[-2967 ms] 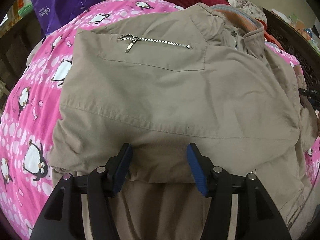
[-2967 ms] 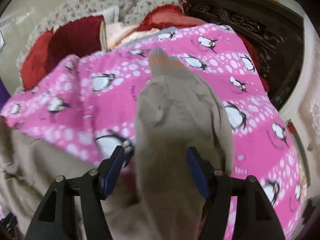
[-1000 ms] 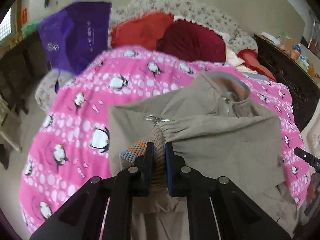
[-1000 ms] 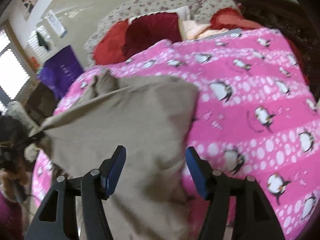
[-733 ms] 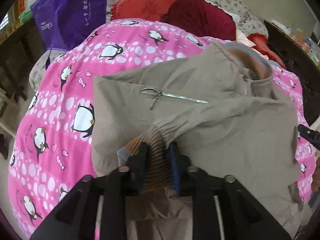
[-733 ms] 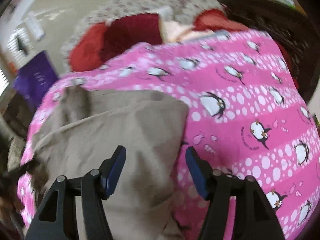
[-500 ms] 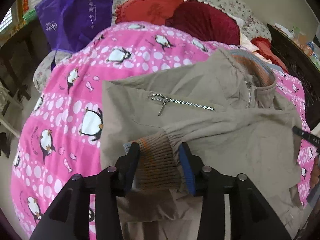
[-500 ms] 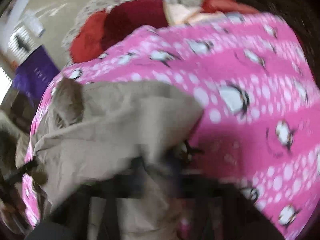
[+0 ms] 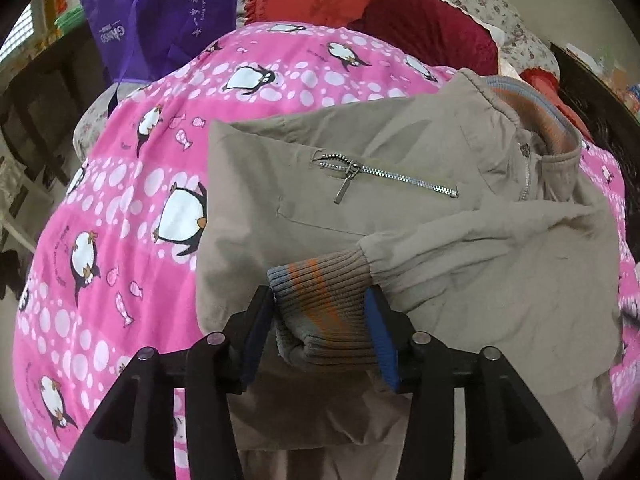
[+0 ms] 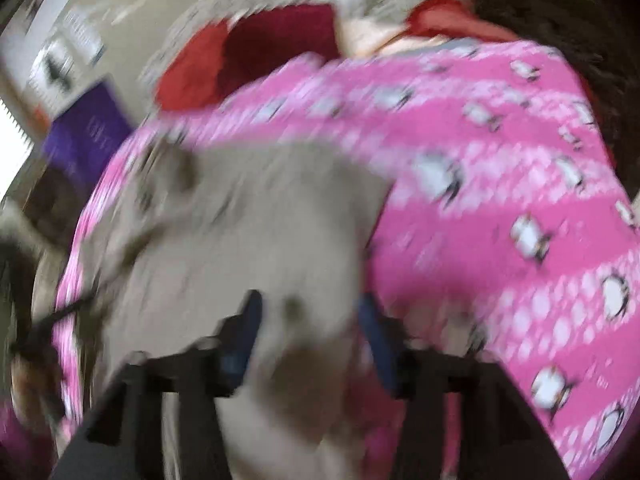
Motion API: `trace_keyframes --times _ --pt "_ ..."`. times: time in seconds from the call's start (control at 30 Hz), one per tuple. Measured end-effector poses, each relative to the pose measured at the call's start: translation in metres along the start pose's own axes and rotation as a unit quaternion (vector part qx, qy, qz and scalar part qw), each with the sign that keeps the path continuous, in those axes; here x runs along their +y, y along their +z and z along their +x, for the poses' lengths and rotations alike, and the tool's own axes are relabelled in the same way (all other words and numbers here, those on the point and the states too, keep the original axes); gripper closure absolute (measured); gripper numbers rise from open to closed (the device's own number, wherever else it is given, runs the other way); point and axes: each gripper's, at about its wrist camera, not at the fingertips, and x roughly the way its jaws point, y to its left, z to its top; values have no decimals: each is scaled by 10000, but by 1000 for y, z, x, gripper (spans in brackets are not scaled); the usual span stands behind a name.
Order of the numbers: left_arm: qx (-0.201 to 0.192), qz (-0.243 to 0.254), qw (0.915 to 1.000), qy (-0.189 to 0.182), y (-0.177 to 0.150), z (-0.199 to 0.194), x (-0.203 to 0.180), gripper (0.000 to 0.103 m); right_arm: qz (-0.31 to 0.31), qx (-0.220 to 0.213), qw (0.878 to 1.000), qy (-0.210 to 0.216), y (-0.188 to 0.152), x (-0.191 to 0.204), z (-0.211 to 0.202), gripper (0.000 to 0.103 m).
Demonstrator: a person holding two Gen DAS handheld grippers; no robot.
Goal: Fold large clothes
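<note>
A khaki jacket [image 9: 400, 208] lies spread on a pink penguin-print bedspread [image 9: 132, 184], collar end toward the pillows. Taking the jacket's chest zipper [image 9: 384, 176] as the landmark: the orange-and-grey ribbed collar [image 9: 540, 112] sits beyond it and to the right, and a sleeve [image 9: 500, 248] is folded across the jacket body on the near side of it. The sleeve ends in a ribbed cuff [image 9: 324, 312] with orange and grey stripes, directly below the zipper in the left wrist view.

The left gripper [image 9: 320, 332] has its jaws parted, one blue pad on each side of the cuff; the cuff sits loosely between them, and the pads look to be touching it at most lightly.

Far beyond the zipper, a red cushion [image 9: 316, 0] and a dark red cushion [image 9: 432, 28] rest at the head of the bed, with a purple bag [image 9: 168, 12] off to the left.

The right wrist view is heavily blurred. The right gripper [image 10: 312, 336] appears to have its jaws spread, with khaki fabric [image 10: 248, 248] between and ahead of them; whether the pads touch it cannot be told.
</note>
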Motion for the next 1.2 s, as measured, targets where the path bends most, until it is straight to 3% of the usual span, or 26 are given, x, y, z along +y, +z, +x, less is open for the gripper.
trace_keyframes --times 0.03,0.1,0.2,0.3,0.43,0.57,0.7,0.77,0.9,1.0,1.1,1.2 --pt "-18 -26 10000 -10 0 -2 0 68 -147 143 9998 -70 -11 5 6 49" --pt "-61 -49 9999 -80 -2 -12 2 68 -487 403 9946 -819 -35 1 22 75" --pt "-251 65 9996 -132 -5 -35 3 68 -280 373 9919 -1179 -42 -17 19 76" --pt "-470 134 9987 -163 -9 -51 5 68 61 -74 9972 -741 -35 -20 -13 75" --pt "-370 155 9992 -75 -10 -41 1 68 -407 -417 9974 -423 -19 14 -25 74" --pt "-267 147 9992 246 -11 -12 -4 68 -513 -321 9971 -456 -1 35 6 73" --pt "-204 79 9991 367 -10 3 -5 68 -339 -128 9951 -924 20 27 51 72" --pt "-227 108 9989 392 -10 2 -7 68 -278 -65 9949 -963 23 23 60 72" --pt "-289 249 9985 399 -14 -9 -7 68 -358 -39 9962 -792 18 29 36 65" --pt "-294 249 9986 355 -18 -19 -6 68 -452 63 9970 -631 -3 28 12 44" --pt "-322 289 9986 294 -24 -32 -7 68 -464 223 9961 -716 -29 18 0 39" --pt "-296 319 9989 190 -36 -48 -6 68 -602 600 9911 -1028 -47 6 18 38"
